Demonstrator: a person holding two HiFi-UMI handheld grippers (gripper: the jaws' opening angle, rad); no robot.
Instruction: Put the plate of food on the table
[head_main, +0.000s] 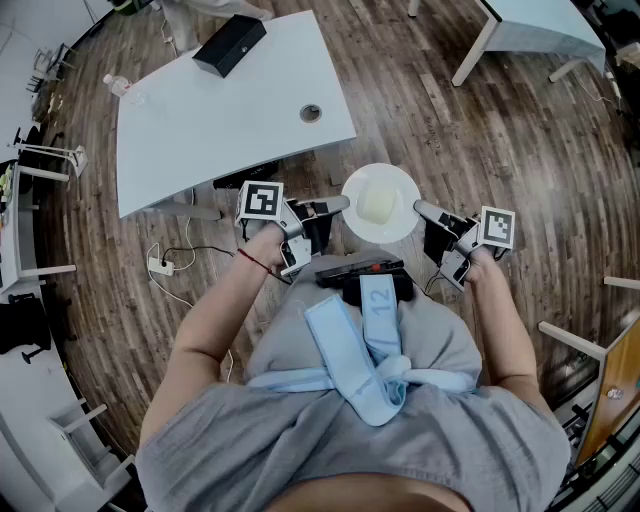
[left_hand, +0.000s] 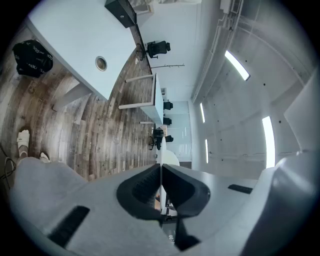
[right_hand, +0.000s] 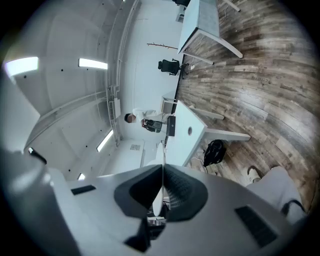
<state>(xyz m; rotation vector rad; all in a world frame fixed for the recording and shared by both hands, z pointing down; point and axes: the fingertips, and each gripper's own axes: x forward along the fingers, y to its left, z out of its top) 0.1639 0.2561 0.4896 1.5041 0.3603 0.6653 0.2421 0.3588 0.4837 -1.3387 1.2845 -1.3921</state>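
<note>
So, plate: I saw the plate held in the air over the wooden floor, close in front of the holder, with the pale food near its middle.
Left gripper: the left gripper had its jaws pinched tight on the plate's left rim; in its own view the left gripper showed the pads together on a thin white edge.
Right gripper: the right gripper was clamped on the opposite rim, and the right gripper view showed the same, pads of the right gripper closed on the plate seen edge-on.
Table: the table lay ahead and to the left, apart from the plate, with bare floor between.
On the table: a black box at the far end, a bottle by the left edge, a round cable hole near the nearer edge.
Around: a power strip with cables lay on the floor at the left; a second table stood at upper right; a black bag sat on the floor beside the table.
Far off: an office chair and a second person stood down the room.
Hard to tell: I could not make out what the food was, only a pale block.
Hidden: both gripper views gave the plate edge-on, so its top and the food did not show there.
</note>
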